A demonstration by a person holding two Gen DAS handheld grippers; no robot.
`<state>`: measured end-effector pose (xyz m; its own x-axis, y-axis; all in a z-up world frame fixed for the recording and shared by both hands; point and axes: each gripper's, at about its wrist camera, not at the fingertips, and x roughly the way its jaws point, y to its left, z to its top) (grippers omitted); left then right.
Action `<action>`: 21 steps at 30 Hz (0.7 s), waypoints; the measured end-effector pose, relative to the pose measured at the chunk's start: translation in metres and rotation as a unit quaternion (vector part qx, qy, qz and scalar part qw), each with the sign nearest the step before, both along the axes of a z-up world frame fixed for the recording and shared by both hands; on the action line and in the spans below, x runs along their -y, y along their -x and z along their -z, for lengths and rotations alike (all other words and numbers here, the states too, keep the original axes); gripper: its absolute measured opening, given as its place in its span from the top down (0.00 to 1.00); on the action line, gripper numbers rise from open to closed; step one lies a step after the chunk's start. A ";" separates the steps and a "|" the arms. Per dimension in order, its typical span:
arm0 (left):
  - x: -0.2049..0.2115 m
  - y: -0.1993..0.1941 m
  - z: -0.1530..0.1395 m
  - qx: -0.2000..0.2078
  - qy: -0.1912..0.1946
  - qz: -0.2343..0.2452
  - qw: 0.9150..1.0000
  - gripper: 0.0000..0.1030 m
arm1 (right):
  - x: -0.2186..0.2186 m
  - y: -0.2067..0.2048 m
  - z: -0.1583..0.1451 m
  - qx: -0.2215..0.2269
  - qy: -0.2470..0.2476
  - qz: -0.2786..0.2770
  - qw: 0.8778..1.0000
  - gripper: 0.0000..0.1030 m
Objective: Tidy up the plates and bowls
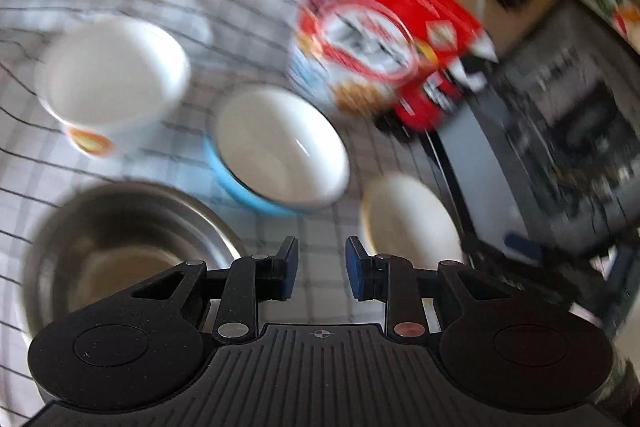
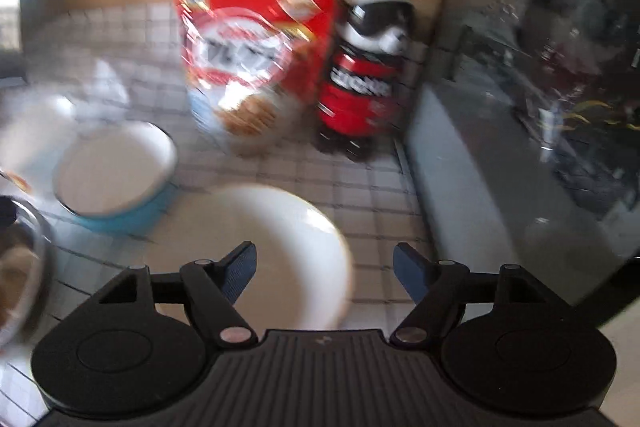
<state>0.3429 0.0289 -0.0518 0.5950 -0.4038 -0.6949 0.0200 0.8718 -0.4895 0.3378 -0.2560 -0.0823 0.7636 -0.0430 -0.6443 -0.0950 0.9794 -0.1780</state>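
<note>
On the checked cloth a blue bowl with a white inside (image 1: 280, 147) (image 2: 116, 175) stands in the middle. A white bowl with an orange mark (image 1: 114, 79) stands to its left and a steel bowl (image 1: 124, 247) sits at the near left, its edge in the right wrist view (image 2: 20, 259). A small white plate (image 1: 412, 219) (image 2: 272, 247) lies at the right. My left gripper (image 1: 322, 267) is open and empty above the cloth between the steel bowl and the plate. My right gripper (image 2: 324, 271) is open wide and empty, just above the plate's near edge.
A red snack box (image 1: 384, 27) (image 2: 252, 43) stands behind the bowls, with a red and black panda-shaped bottle (image 2: 368, 67) beside it. A dark glass-fronted appliance (image 1: 560, 147) (image 2: 540, 107) closes off the right side. Both views are motion-blurred.
</note>
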 end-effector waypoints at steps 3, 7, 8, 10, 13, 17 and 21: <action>0.018 -0.005 0.003 -0.002 -0.016 0.040 0.999 0.73 | 0.005 0.007 0.001 0.002 -0.024 -0.002 1.000 0.26; 0.026 -0.006 0.011 -0.022 -0.003 0.054 0.998 0.73 | 0.008 0.018 -0.004 -0.011 -0.063 0.030 0.997 0.26; 0.028 -0.009 0.014 -0.029 0.006 0.053 0.998 0.73 | 0.010 0.021 -0.006 -0.017 -0.077 0.022 0.997 0.26; 0.031 -0.013 0.020 -0.041 0.022 0.049 0.998 0.73 | 0.014 0.025 -0.007 -0.032 -0.098 0.020 0.995 0.26; 0.038 -0.022 0.033 -0.048 0.046 0.050 0.997 0.73 | 0.017 0.025 -0.009 -0.041 -0.115 0.023 0.992 0.26; 0.053 -0.030 0.048 -0.063 0.034 0.021 0.997 0.73 | 0.019 -0.004 0.001 -0.054 -0.098 0.021 0.993 0.32; 0.071 -0.043 0.057 -0.079 0.032 0.023 0.996 0.72 | 0.023 -0.041 0.014 -0.066 -0.096 0.009 0.993 0.44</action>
<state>0.3854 -0.0419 -0.1089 0.4594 -0.4750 -0.7505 -0.0227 0.8384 -0.5445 0.3790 -0.2788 -0.0960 0.6716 0.0778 -0.7368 -0.0879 0.9958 0.0250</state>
